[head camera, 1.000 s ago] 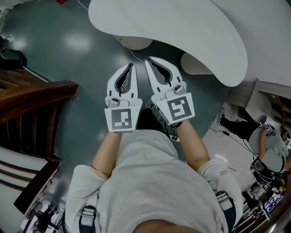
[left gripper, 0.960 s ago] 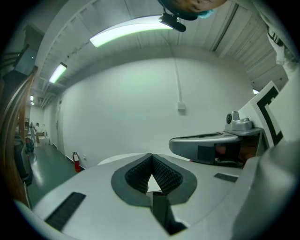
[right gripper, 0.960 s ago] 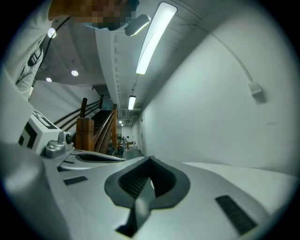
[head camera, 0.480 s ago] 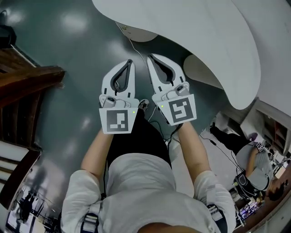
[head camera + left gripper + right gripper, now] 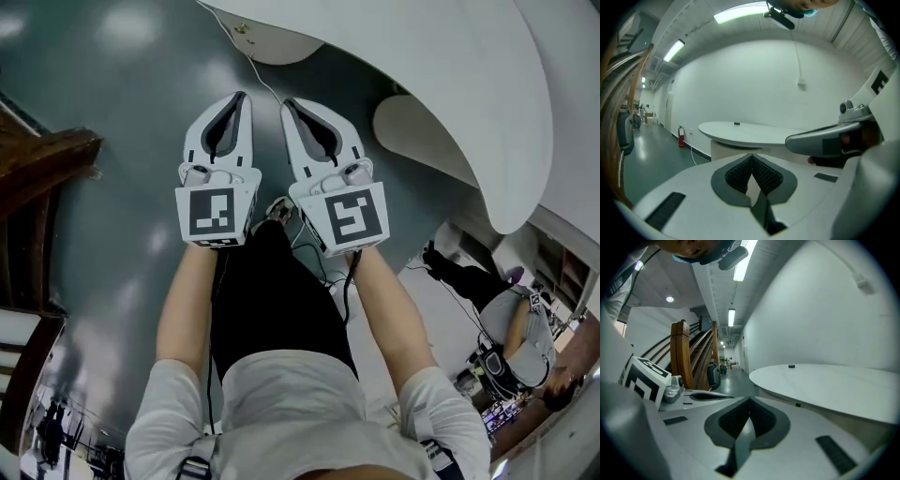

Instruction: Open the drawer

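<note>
One white curved table [image 5: 450, 84] over glossy grey-green floor [image 5: 122, 122].

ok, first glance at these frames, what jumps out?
Two white grippers are held side by side in the middle of the head view, the left gripper and the right gripper, both with jaws shut on nothing. Ahead of them a big curved white table fills the upper right, and a wooden staircase stands at the left edge. No drawer shows in any view.
</note>
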